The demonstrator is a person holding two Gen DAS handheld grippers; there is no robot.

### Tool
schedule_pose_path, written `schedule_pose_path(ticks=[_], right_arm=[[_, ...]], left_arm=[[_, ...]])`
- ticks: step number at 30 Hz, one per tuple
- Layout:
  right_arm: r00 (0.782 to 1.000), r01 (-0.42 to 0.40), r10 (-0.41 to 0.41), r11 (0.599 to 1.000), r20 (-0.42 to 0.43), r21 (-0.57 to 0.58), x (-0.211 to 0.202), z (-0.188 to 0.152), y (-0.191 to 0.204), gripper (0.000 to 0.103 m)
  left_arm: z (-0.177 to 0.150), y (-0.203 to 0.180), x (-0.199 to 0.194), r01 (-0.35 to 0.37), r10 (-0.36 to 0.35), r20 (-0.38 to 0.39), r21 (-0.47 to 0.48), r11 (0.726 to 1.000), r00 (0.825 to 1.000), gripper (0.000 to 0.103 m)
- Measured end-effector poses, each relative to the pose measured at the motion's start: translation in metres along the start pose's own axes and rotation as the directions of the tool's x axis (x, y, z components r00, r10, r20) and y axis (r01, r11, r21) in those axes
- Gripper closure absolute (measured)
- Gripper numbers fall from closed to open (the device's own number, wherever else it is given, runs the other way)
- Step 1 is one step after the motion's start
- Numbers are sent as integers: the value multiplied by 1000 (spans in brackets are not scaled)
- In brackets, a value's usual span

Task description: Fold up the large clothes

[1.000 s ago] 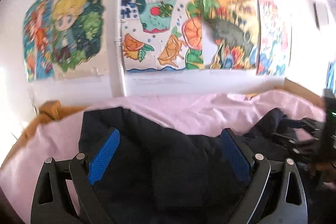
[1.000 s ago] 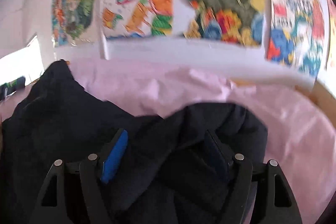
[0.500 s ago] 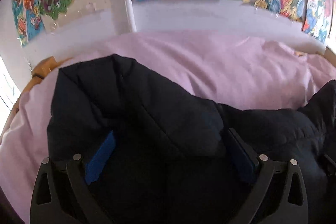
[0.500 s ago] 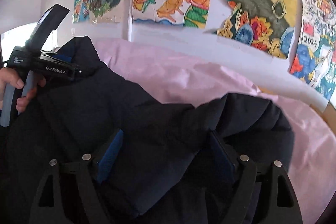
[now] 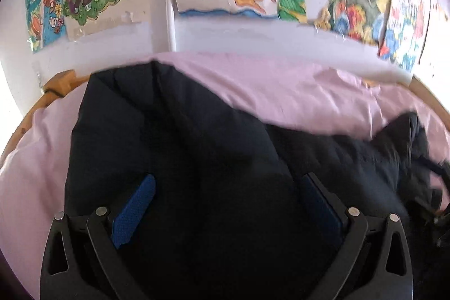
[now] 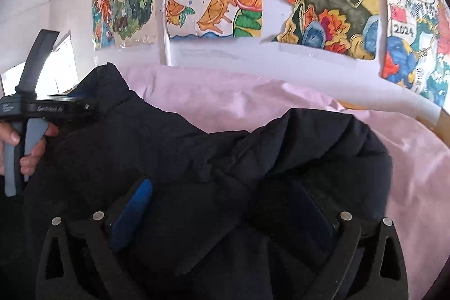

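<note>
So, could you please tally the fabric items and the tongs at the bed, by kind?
Navy jacket: 1
Pink sheet: 1
Tongs: 2 (left tongs, right tongs)
Total: 4

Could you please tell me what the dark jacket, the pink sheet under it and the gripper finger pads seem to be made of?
Dark jacket: probably padded synthetic shell, matte navy; puffy stitched folds suggest it.
Pink sheet: thin woven fabric, perhaps cotton, matte, with fine creases.
Finger pads: blue, with a dotted grip texture; likely rubber or textured plastic, on black, seemingly plastic fingers.
</note>
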State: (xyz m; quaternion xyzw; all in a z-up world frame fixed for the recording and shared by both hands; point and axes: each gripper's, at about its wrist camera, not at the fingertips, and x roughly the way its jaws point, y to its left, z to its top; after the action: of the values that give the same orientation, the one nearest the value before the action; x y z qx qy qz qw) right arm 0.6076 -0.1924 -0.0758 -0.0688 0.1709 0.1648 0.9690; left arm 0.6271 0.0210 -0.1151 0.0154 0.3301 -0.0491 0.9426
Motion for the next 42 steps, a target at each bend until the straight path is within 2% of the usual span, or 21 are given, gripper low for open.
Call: schedule_pose_path(ticks=[3,7,11,14,16,19,21,23,25,28,31,33,37,39,40,42], right_arm=[[998,66,-65,997,20,-51,-30,-5,8,0],[992,127,-126,990,31,-57,-79,-9,16,0],[992,127,-127,992,1,-14,-137,-3,32,0],[996,91,-90,995,-25,36,-195,5,48,0],[994,75,-76,997,-72,-8,-235,16,67,0],[993,52,-59,996,-99,-73,-290,27,95,0],[996,40,-47,995,-82,-89,-326,28,113,0],[996,14,-22,996,-85,-90,-353,21,128,0],[997,5,-12,996,-78,-91,-373,9,143,0],[996,8,-17,994,-86,-105,-394,-13,164,0],[996,7,-20,990,-91,-142,-407,-33,185,0],[995,-10,-9,983,-100,-182,-409,-47,197,0],[990,-51,13,964,-144,-262,-395,-78,212,0],[981,-67,7,951,-196,-301,-377,-97,218,0],[976,-68,-2,947,-216,-314,-370,-105,220,0],[965,-78,-12,940,-262,-331,-354,-121,223,0]], left_arm=[[-13,-13,-19,4,-3,-32,32,999,999,1],[-29,-28,-55,62,-59,-58,50,997,997,2],[-50,-35,-128,111,-108,-43,61,992,993,2],[-59,-39,-188,143,-138,-57,86,986,989,1],[-62,-43,-224,143,-133,-98,110,984,986,2],[-71,-51,-273,138,-120,-136,131,982,983,2],[-80,-59,-314,145,-130,-116,130,981,985,1],[-95,-64,-343,160,-152,-79,110,981,985,1],[-110,-69,-365,180,-174,-74,79,981,982,1],[-131,-66,-381,266,-268,-106,-36,963,958,2],[-145,-58,-383,267,-282,-147,-114,957,948,2],[-149,-54,-385,246,-260,-157,-102,964,953,2],[-167,-48,-380,183,-184,-109,-22,983,977,2],[-181,-46,-370,143,-143,-108,-6,990,984,2],[-187,-44,-364,130,-133,-136,-28,991,982,2],[-196,-39,-356,176,-188,-187,-79,981,964,2]])
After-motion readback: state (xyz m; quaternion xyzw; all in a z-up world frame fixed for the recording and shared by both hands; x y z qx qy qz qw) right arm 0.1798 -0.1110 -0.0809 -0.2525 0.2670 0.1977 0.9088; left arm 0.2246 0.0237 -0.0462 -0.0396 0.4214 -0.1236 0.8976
